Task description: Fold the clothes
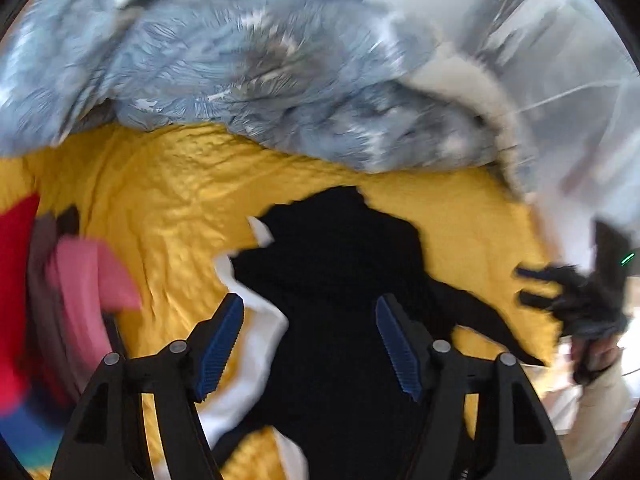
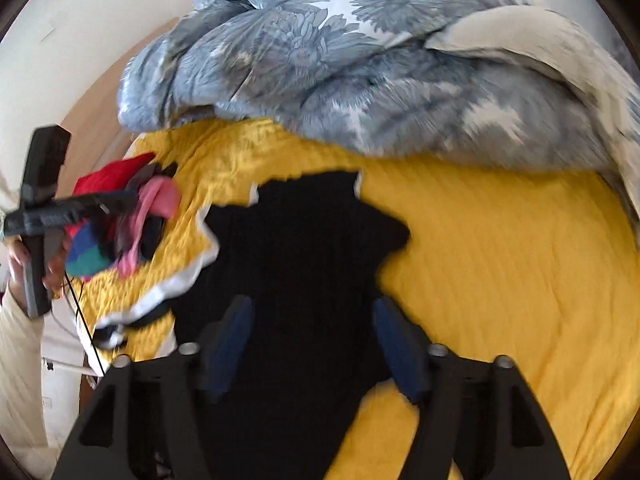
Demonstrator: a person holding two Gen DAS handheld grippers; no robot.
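Note:
A black garment [image 1: 332,280] with a white edge lies spread on the yellow bed cover [image 1: 168,200]. It also shows in the right wrist view [image 2: 304,248]. My left gripper [image 1: 310,344] is open above the garment, holding nothing. My right gripper [image 2: 312,344] is open above the same garment, holding nothing. The right gripper also shows blurred at the right edge of the left wrist view [image 1: 572,300]. The left gripper also shows at the left of the right wrist view [image 2: 80,204].
A pile of red, pink, grey and blue clothes [image 1: 60,280] lies at the left on the cover; it also shows in the right wrist view [image 2: 124,216]. A bunched grey-blue floral duvet [image 2: 340,68] covers the far part of the bed. The yellow cover [image 2: 500,260] stretches to the right.

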